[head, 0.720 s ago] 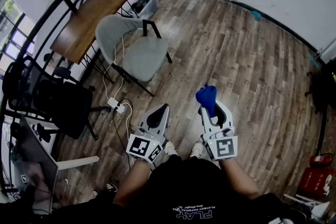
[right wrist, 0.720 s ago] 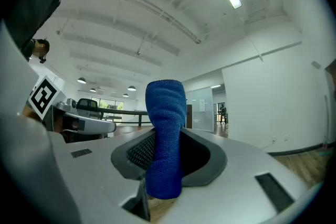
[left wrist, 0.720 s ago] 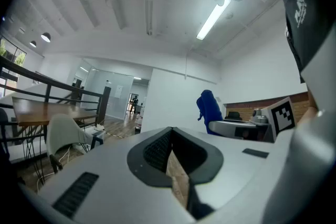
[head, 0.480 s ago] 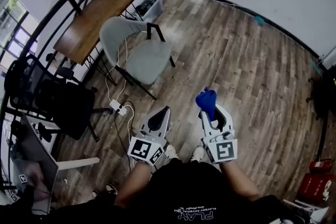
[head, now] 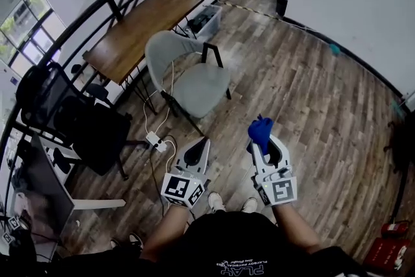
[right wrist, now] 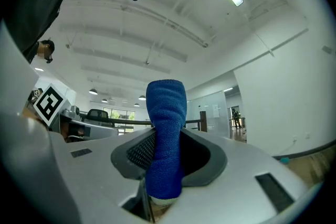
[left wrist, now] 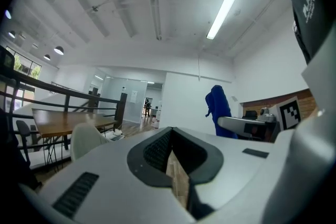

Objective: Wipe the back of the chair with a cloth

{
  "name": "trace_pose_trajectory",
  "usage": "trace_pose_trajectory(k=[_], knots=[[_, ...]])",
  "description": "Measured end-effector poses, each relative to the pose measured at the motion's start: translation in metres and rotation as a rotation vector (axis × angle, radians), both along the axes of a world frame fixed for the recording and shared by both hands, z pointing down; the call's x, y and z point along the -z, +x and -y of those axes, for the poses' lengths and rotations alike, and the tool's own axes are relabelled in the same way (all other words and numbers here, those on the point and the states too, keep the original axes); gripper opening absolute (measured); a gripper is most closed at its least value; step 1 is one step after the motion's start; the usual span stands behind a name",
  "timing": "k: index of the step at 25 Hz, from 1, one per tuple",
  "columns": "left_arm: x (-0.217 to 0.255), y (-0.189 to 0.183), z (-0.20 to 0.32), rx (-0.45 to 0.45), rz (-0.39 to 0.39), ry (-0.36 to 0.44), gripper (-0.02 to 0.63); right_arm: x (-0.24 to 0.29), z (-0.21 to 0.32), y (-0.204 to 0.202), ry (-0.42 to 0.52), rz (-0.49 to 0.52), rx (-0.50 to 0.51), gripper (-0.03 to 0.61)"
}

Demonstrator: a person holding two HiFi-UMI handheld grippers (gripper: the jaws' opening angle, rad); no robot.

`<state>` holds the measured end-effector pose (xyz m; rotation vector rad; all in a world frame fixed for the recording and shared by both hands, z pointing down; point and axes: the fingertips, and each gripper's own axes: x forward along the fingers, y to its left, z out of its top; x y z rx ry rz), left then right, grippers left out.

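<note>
Change vs. earlier head views: the grey chair point(head: 188, 71) now sits nearer the frame centre and looks somewhat larger. The wooden surface point(head: 139, 29) behind it has slid the same way. Both grippers hold the same low place in front of the body. Reading: the person is closing on the chair, and no wiping has begun. Task judged at the approach stage.

Right gripper point(head: 262, 143): fingers clamped on the blue cloth point(head: 259, 129). In the right gripper view the cloth stands up from between the fingers as a rolled bunch, its lower end pinched in the seam. The grip looks firm (no loose tail hanging that I can see).

Left gripper point(head: 202, 143): fingers together, or all but. Its own view shows only a thin sliver of floor through the seam and nothing held.

Chair position: ahead and to the left of both grippers, well apart from them, with bare wood floor point(head: 311, 87) between. Its curved back point(head: 161, 52) is on the side toward the wooden surface, and the seat faces roughly toward the open floor. The cloth touches nothing but the right fingers.

Nearby: a black office chair point(head: 71, 120) further left, and a white power strip point(head: 154, 138) with cables on the floor between the two chairs.

Judgement: the next move needs the right gripper raised and carried forward-left to the backrest. The cables lie close to the likely path of the feet.
</note>
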<state>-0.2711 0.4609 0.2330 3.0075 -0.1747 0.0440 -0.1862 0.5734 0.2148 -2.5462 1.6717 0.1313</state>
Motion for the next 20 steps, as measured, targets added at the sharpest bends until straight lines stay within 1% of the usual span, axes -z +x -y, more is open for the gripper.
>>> trace_pose_trajectory(k=[3,5,7,10,14,15,17,18,19,20], knots=[[0.003,-0.012,0.033,0.075,-0.007,0.004,0.003,0.004,0.021,0.0,0.001,-0.028,0.018,0.123],[0.008,-0.018,0.053,0.12,-0.023,0.001,0.003,0.009,0.031,0.004,0.012,-0.028,0.023,0.123],[0.013,-0.023,0.067,0.145,-0.042,-0.001,0.003,0.015,0.038,0.007,0.026,-0.031,0.023,0.123],[0.018,-0.024,0.08,0.16,-0.058,-0.001,0.003,0.018,0.048,0.011,0.02,-0.042,0.036,0.123],[0.018,-0.005,0.08,0.151,-0.062,0.028,0.003,0.014,0.064,0.023,0.028,-0.033,0.078,0.123],[0.018,0.001,0.081,0.156,-0.063,0.039,0.003,0.012,0.068,0.029,0.019,-0.024,0.085,0.123],[0.019,0.016,0.084,0.175,-0.062,0.061,0.003,0.005,0.076,0.043,-0.036,0.008,0.092,0.123],[0.019,0.023,0.087,0.186,-0.059,0.067,0.003,0.003,0.08,0.05,-0.048,0.022,0.098,0.123],[0.019,0.03,0.089,0.199,-0.056,0.07,0.003,0.003,0.084,0.058,-0.03,0.025,0.11,0.123],[0.019,0.037,0.092,0.213,-0.052,0.072,0.003,0.005,0.088,0.065,0.009,0.019,0.127,0.123]])
